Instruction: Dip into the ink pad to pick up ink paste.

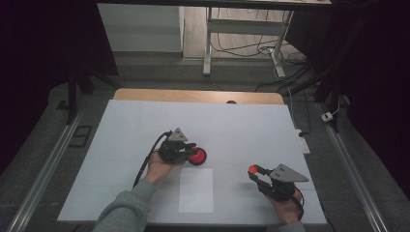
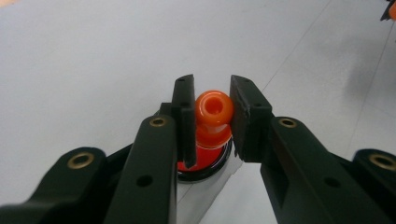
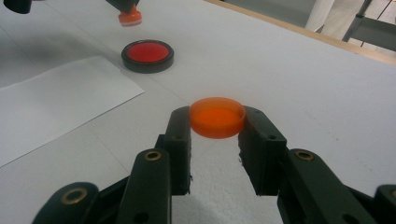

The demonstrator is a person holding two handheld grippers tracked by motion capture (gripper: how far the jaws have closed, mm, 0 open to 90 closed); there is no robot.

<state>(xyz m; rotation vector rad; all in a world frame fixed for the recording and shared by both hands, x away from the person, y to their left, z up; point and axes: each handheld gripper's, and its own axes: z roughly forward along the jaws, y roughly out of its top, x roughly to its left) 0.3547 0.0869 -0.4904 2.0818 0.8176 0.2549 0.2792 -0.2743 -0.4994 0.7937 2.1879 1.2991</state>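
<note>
My left gripper (image 2: pixel 212 95) is shut on an orange stamp (image 2: pixel 213 114), pinching its knobbed handle. The stamp hangs just over a round red ink pad (image 2: pixel 205 164) in a black case. In the high view this gripper (image 1: pixel 191 148) sits at the table's middle, right beside the ink pad (image 1: pixel 197 156). My right gripper (image 3: pixel 217 115) is shut on a flat round orange lid (image 3: pixel 217 117) and holds it a little above the table. It is at the front right in the high view (image 1: pixel 253 171). The right gripper view also takes in the ink pad (image 3: pixel 147 55) and the stamp (image 3: pixel 129 17) farther off.
A white sheet of paper (image 1: pixel 196 190) lies flat near the front edge, between the two hands. The table top is a white board (image 1: pixel 140 121) with a wooden strip (image 1: pixel 193 95) along its far edge. Beyond it stand desk legs and loose cables on the floor.
</note>
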